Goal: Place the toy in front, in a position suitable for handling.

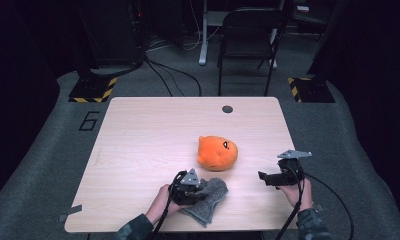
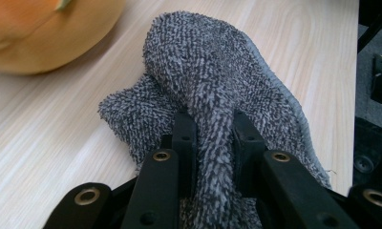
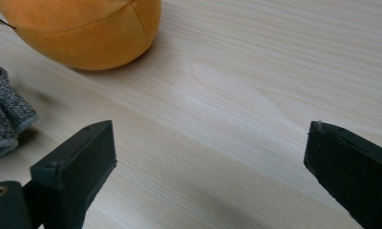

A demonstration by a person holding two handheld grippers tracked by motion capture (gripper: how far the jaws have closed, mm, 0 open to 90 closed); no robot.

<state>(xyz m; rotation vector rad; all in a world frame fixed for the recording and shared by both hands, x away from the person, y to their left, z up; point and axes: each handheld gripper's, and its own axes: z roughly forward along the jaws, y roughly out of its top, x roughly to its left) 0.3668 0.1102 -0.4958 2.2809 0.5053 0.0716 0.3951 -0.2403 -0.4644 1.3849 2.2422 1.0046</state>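
Jaws of the left gripper (image 2: 212,143) pinched a fold of the cloth (image 2: 217,71), apparently to drag it. The right gripper (image 3: 210,157) gaped wide, empty, waiting near the plush (image 3: 93,33).

Left gripper (image 1: 200,191) lies low at the near edge, jaws pinched together; right gripper (image 1: 262,176), near right, points left with jaws wide apart

high view: above the near edge, facing forward and down, whole counter (image 1: 138,145) | left gripper view: close, low over grey cloth (image 2: 217,71) | right gripper view: close, skimming counter | shared: orange plush (image 1: 217,152), cloth
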